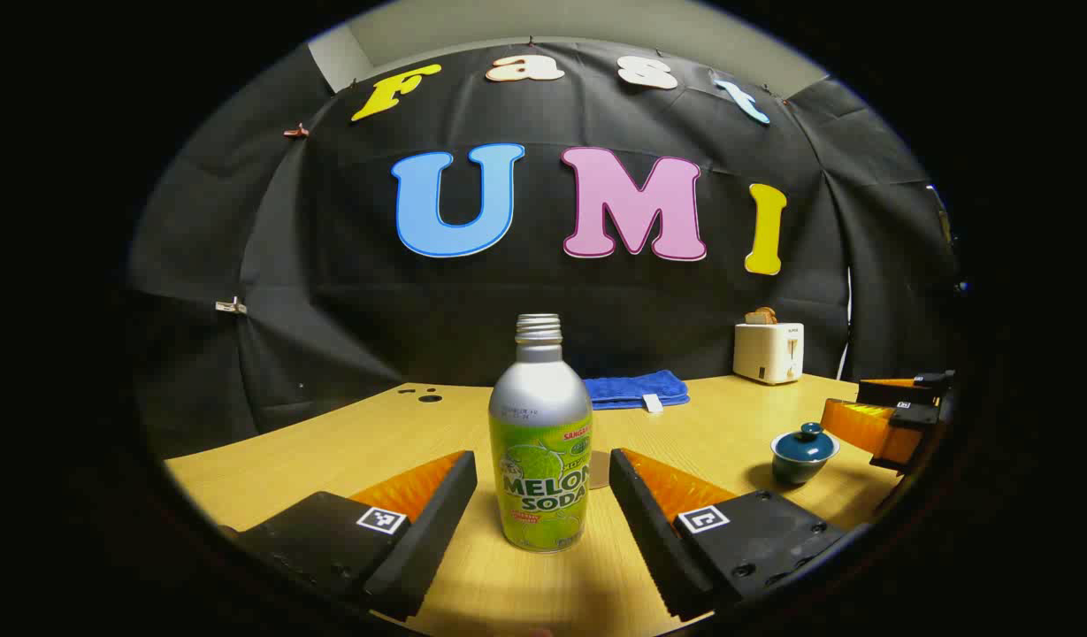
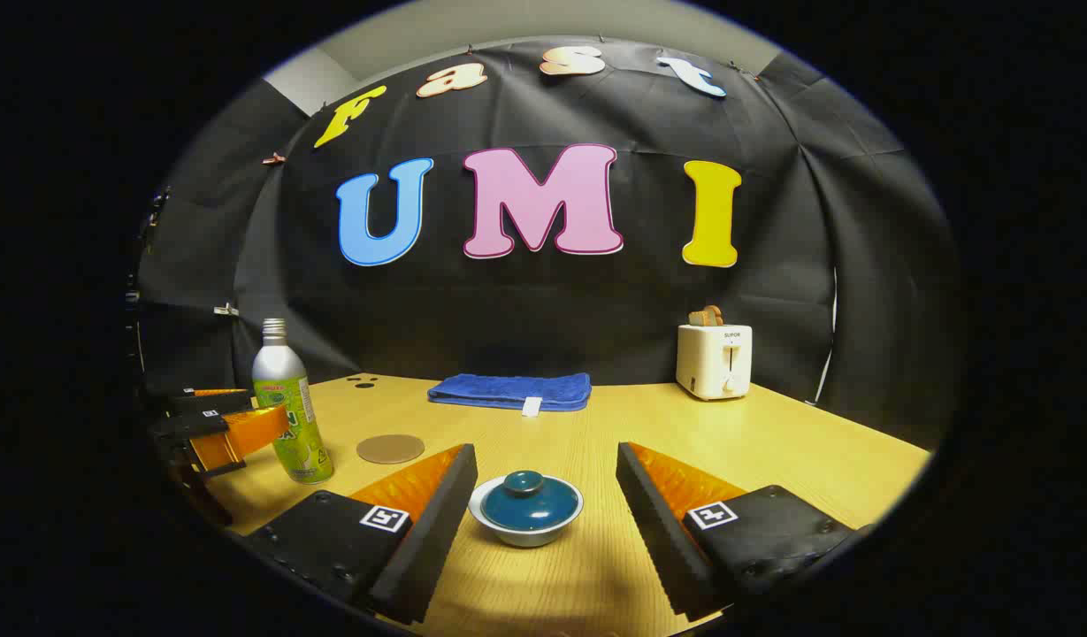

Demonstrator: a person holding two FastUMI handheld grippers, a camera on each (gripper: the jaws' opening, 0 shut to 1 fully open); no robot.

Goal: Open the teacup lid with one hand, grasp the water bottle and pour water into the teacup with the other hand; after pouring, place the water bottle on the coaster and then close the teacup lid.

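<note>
A silver and green bottle (image 1: 541, 442) without a cap stands upright on the wooden table, between the fingers of my left gripper (image 1: 543, 473), which is open and not touching it. The same bottle (image 2: 288, 407) shows at the left of the right gripper view, with the left gripper (image 2: 233, 425) beside it. A dark teal teacup with its lid on (image 2: 526, 506) sits between the fingers of my open right gripper (image 2: 543, 478), untouched. The teacup (image 1: 804, 451) and right gripper (image 1: 892, 416) appear at the right of the left gripper view. A round brown coaster (image 2: 390, 448) lies just beyond the bottle.
A folded blue towel (image 2: 512, 390) lies at the table's back edge. A white toaster (image 2: 715, 361) with toast in it stands at the back right. Two small dark holes (image 2: 363, 382) mark the tabletop at the back left.
</note>
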